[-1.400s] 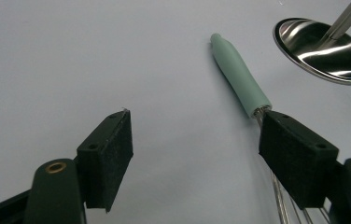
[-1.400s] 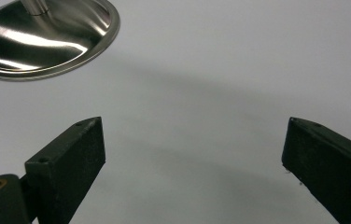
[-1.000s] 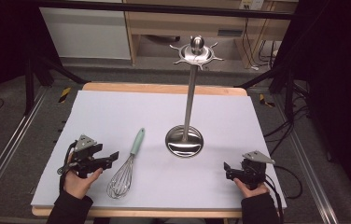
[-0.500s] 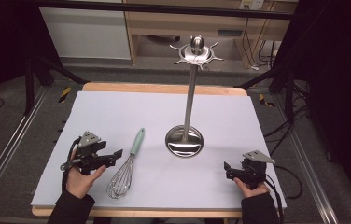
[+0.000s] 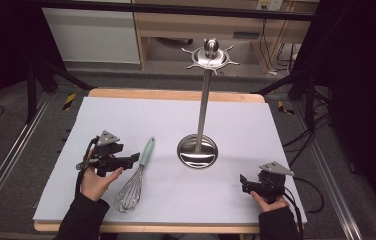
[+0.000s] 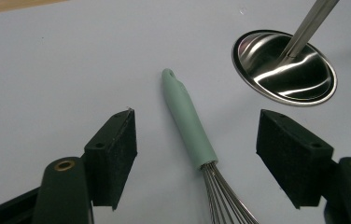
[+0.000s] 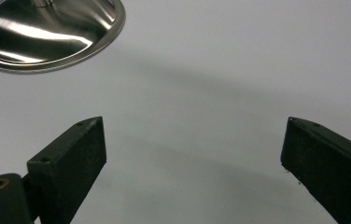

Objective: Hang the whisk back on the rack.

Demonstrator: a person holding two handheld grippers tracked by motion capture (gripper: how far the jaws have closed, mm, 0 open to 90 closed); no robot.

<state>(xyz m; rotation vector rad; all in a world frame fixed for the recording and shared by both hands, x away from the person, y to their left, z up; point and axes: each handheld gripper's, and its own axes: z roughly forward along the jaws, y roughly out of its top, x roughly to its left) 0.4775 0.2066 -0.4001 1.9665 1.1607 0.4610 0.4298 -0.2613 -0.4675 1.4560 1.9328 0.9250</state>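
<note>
Two hand-held grippers, both jaws apart: left hand-held gripper around the whisk handle, untouched; right hand-held gripper empty.

A dim workroom around a lit table

A wooden table topped with a pale grey-white mat stands on a grey floor, brightly lit from above while the edges of the room fall into darkness. Behind it sit a white cabinet and a light wooden shelf unit, with cables hanging beside it. Metal rails run along the floor at each side, and yellow-black tape marks lie near the table's far corners. Black stands, perhaps tripod legs, rise at left and right.
</note>
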